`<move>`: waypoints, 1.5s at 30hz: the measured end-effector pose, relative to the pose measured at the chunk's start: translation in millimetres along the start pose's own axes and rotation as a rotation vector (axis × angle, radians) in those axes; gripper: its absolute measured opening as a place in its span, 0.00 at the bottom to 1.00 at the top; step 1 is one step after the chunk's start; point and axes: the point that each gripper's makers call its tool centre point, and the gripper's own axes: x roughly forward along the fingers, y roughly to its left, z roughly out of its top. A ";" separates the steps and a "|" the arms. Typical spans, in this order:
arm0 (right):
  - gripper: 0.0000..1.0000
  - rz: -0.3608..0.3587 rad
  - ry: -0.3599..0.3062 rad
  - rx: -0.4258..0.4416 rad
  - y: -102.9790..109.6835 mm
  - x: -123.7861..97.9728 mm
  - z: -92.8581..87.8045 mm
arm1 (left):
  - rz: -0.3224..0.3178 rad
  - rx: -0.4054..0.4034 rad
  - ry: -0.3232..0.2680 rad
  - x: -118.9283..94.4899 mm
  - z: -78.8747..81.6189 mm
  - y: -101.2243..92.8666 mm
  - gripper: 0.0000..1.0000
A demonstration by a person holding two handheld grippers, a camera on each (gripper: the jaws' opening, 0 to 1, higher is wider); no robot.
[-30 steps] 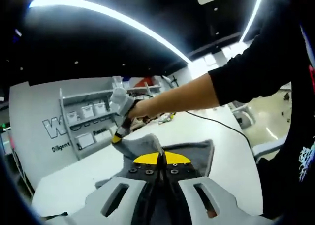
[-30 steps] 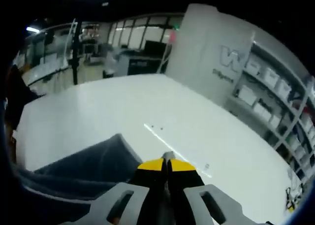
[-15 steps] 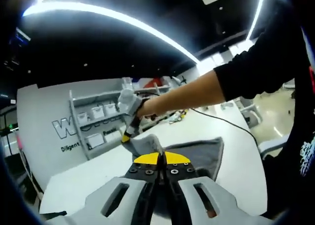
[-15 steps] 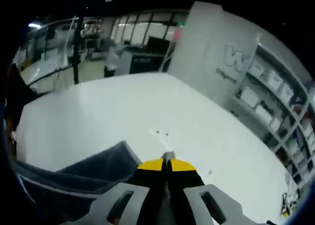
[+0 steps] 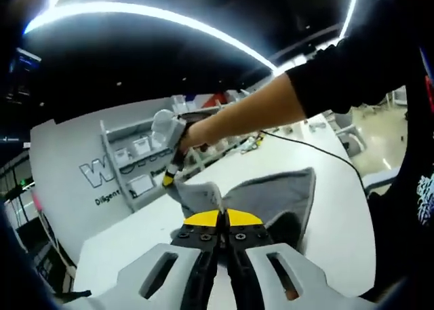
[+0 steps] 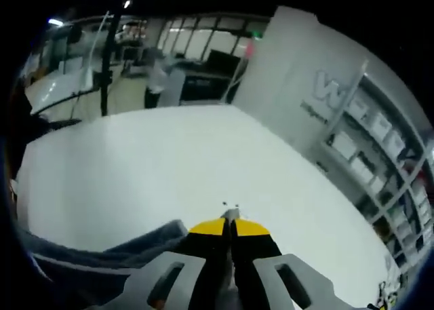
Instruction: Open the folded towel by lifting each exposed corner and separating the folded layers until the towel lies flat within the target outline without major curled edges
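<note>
**Grey towel held up between both grippers above the white worktop**

In the left gripper view, the left gripper [image 5: 218, 223] has its yellow-tipped jaws pressed together on a fold of the grey towel [image 5: 271, 198], which rises from just behind the jaw tips. The cloth spreads away to the right in a broad panel with a pointed upper corner, its far edge hanging over the white worktop [image 5: 339, 208]. Further along the same cloth, the right gripper [image 5: 169, 180] comes in from the right on a person's bare forearm [image 5: 244, 117] with a dark sleeve [image 5: 352, 66] above it; its yellow tip sits on another raised part of the towel, jaws clamped on the fabric. A thin black cable [image 5: 319, 150] trails across the worktop behind the arm. Beyond the far edge stands a white wall panel [image 5: 74, 167] with lettering and a shelf rack [image 5: 139, 164] of white bins.

In the right gripper view, the jaws [image 6: 229, 228] are closed, with a sliver of grey cloth pinched at the tips, and the towel hangs dark and slack to the lower left, near that edge of the worktop.
</note>
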 end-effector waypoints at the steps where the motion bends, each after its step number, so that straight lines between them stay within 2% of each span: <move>1: 0.00 0.000 0.007 -0.012 1.2 2.5 1.5 | -0.004 -0.004 -0.003 -0.7 0.1 0.1 0.01; 10: 0.00 -0.010 0.032 -0.045 6.5 17.6 15.0 | -0.004 -0.005 0.009 -4.6 -1.6 1.7 0.01; 17: 0.00 0.006 0.035 -0.117 27.4 28.1 31.7 | 0.014 0.010 -0.001 -13.0 5.1 4.5 0.01; 20: 0.00 0.010 0.046 -0.160 34.6 32.6 38.0 | 0.038 0.055 0.017 -15.8 7.4 5.7 0.02; 23: 0.00 0.020 0.044 -0.173 41.2 35.8 48.5 | 0.042 0.052 0.003 -19.0 12.1 7.0 0.02; 27: 0.00 0.016 0.042 -0.208 48.3 38.4 60.7 | 0.061 0.049 0.003 -22.0 9.9 13.8 0.02; 32: 0.00 0.012 0.056 -0.276 64.3 46.8 68.4 | 0.087 0.100 0.031 -28.1 6.1 20.2 0.02; 34: 0.00 0.003 0.098 -0.324 69.7 53.9 63.4 | 0.095 0.112 0.044 -29.7 3.6 23.0 0.02; 42: 0.00 0.030 0.087 -0.348 103.3 77.0 83.7 | 0.125 0.103 0.043 -39.1 5.0 33.1 0.02; 45: 0.00 0.050 0.079 -0.371 118.2 82.6 89.4 | 0.174 0.113 0.071 -44.2 2.5 43.5 0.02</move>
